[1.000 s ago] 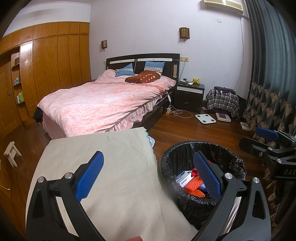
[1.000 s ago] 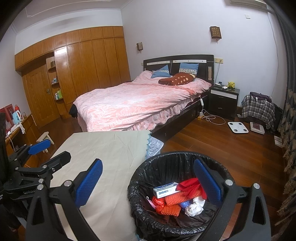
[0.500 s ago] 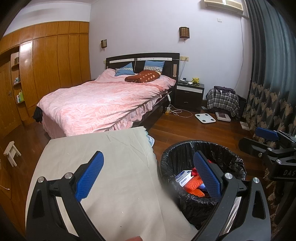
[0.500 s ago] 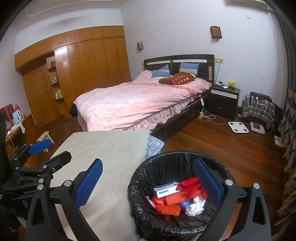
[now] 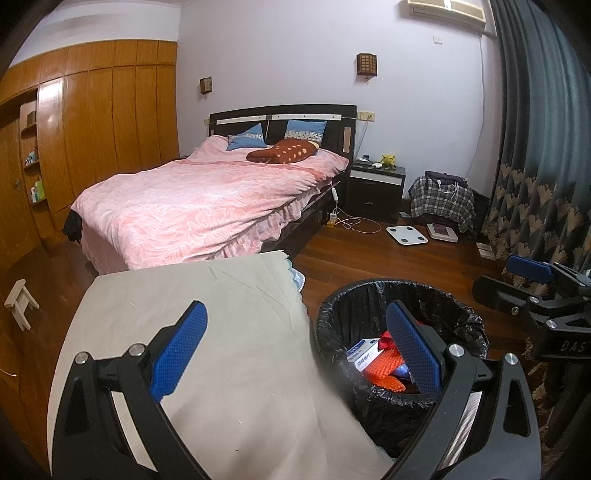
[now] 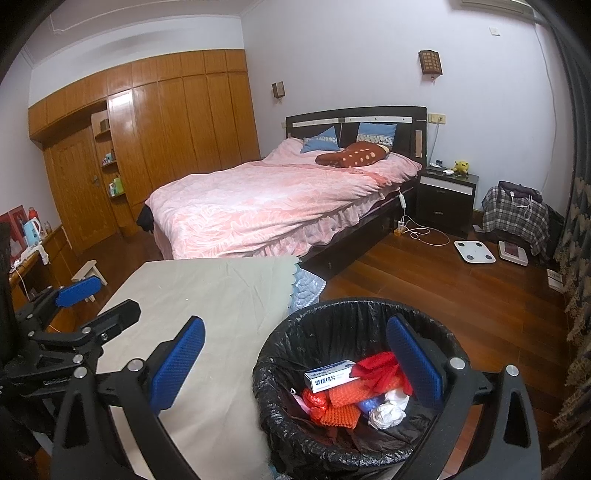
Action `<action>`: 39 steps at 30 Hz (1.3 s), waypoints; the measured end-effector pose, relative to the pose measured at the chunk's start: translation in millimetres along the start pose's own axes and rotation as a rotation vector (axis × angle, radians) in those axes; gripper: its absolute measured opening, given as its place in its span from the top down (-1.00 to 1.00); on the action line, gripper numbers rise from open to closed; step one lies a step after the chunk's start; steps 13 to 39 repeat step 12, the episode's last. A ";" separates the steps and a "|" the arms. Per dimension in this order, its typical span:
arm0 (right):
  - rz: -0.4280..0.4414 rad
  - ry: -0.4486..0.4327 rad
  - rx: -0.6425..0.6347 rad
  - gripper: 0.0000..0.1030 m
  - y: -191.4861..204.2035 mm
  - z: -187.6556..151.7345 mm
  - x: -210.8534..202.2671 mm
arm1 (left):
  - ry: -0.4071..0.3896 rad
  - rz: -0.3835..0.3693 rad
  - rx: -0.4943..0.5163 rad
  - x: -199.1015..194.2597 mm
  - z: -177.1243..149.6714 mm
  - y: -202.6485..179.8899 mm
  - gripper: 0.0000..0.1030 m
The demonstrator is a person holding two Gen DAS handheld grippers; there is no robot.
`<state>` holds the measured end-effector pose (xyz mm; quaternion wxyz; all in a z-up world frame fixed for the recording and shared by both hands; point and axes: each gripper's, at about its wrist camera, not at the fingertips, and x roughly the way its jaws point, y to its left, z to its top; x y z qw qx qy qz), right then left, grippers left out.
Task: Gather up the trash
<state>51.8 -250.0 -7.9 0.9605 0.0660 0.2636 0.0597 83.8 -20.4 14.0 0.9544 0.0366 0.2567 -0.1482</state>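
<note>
The left gripper (image 5: pixel 295 347) and the right gripper (image 6: pixel 295 360), both with blue-padded black fingers, hang spread wide and empty. The round bin lined with a black plastic bag (image 6: pixel 295 332) stands on the wooden floor just beside the right edge of the beige-cloth tabletop (image 6: pixel 207 295). It holds a white-and-blue carton (image 6: pixel 328 374), red and orange wrappers (image 6: pixel 343 402) and crumpled white paper (image 6: pixel 386 410).

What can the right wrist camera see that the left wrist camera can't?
Only the right wrist view shows the white crumpled paper in the bin, a kettle far left, and the left gripper.

Only the left wrist view shows the air conditioner high on the wall, and the right gripper.

Both show the black trash bin, the blue-and-white box inside it, the pink bed and the white scale.
</note>
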 end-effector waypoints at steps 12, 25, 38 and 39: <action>0.001 0.002 0.000 -0.88 0.1 -1.2 0.6 | 0.006 0.000 0.000 2.4 0.5 -1.2 -0.84; 0.001 0.002 0.000 -0.88 0.1 -1.2 0.6 | 0.006 0.000 0.000 2.4 0.5 -1.2 -0.84; 0.001 0.002 0.000 -0.88 0.1 -1.2 0.6 | 0.006 0.000 0.000 2.4 0.5 -1.2 -0.84; 0.001 0.002 0.000 -0.88 0.1 -1.2 0.6 | 0.006 0.000 0.000 2.4 0.5 -1.2 -0.84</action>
